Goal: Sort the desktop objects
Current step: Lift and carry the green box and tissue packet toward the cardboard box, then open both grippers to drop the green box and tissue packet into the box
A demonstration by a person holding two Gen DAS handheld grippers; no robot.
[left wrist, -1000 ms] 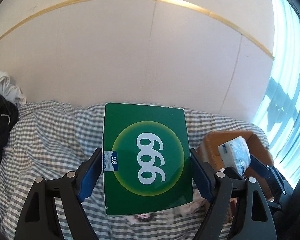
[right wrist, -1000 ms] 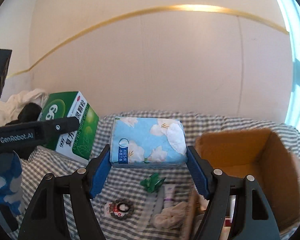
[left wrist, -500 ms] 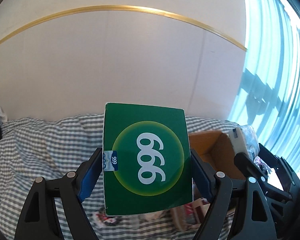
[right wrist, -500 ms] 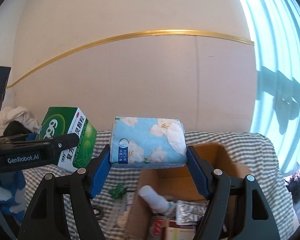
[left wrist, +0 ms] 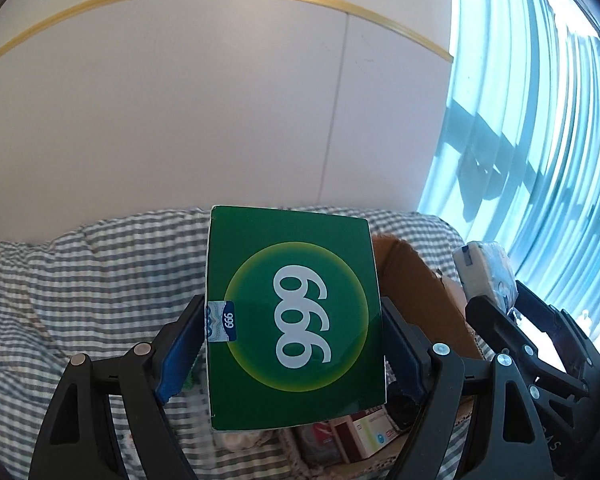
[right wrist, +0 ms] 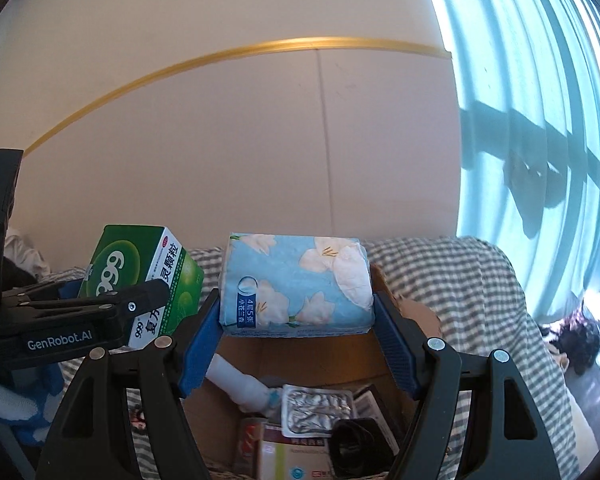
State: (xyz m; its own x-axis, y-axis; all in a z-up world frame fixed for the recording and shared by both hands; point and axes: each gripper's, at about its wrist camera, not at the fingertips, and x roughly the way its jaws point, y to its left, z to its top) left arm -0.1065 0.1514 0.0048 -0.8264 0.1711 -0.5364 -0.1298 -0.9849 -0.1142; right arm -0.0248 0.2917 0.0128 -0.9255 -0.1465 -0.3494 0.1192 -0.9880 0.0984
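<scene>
Two items are in the air over the cardboard box (right wrist: 320, 356): the left gripper (left wrist: 292, 356) is clamped on a green 999 medicine box (left wrist: 294, 320), the right gripper (right wrist: 296, 340) on a floral tissue pack (right wrist: 296, 284). Already inside lie a white bottle (right wrist: 240, 384), a foil blister pack (right wrist: 320, 412) and small cartons. Both held items remain to be dropped in; more clutter seems left on the checked cloth (left wrist: 80, 280).

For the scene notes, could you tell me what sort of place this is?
Probably a bedroom at home: a checked cloth that looks like bedding, a plain panelled wall with gold trim, and a sunlit sheer curtain.
</scene>
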